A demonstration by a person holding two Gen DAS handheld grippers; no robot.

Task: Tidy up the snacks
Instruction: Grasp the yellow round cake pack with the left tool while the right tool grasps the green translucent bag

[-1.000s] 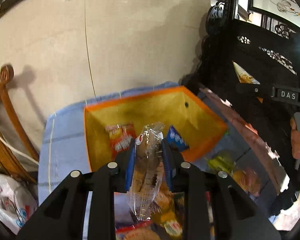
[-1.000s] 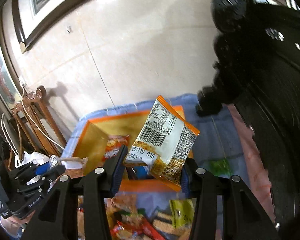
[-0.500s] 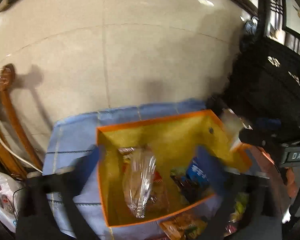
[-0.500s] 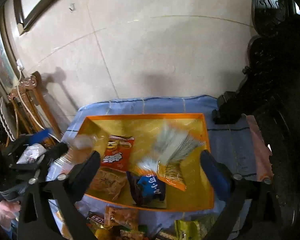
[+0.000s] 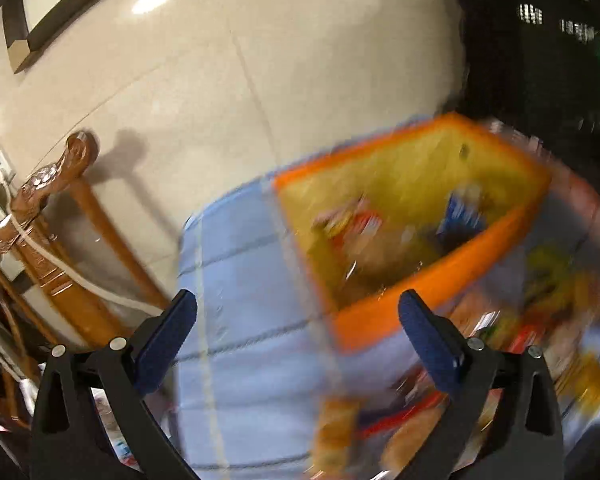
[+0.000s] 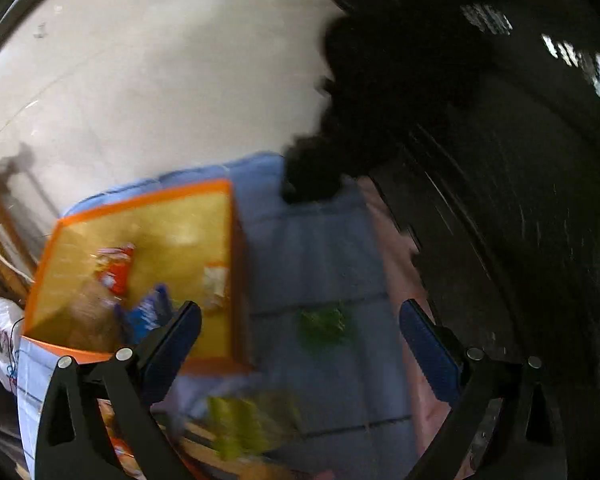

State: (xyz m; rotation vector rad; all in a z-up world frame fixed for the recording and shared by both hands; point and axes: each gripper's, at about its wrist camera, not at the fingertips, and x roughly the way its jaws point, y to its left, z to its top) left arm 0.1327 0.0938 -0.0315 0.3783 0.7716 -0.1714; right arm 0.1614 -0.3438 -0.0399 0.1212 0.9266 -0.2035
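An orange box (image 5: pixel 432 284) with a yellow inside stands on a blue checked cloth (image 5: pixel 244 280); blurred snack packets lie in it, one red (image 5: pixel 364 222), one blue (image 5: pixel 460 212). My left gripper (image 5: pixel 296 312) is open and empty, over the cloth by the box's near left corner. In the right wrist view the same box (image 6: pixel 236 264) lies to the left, holding a red packet (image 6: pixel 116 268) and a blue one (image 6: pixel 148 312). My right gripper (image 6: pixel 300 320) is open and empty above the cloth, with a green packet (image 6: pixel 324 324) beneath it. Both views are motion-blurred.
More loose snack packets (image 5: pixel 540 320) lie on the cloth in front of the box, among them yellow-green ones (image 6: pixel 240 424). A carved wooden chair (image 5: pixel 56 208) stands at the left. Dark carved furniture (image 6: pixel 480 160) rises at the right. A pale tiled wall is behind.
Both grippers opened and let go of their packets, which dropped into the box. Both have since swung down and sideways, the left toward the box's left corner, the right toward the cloth right of it.
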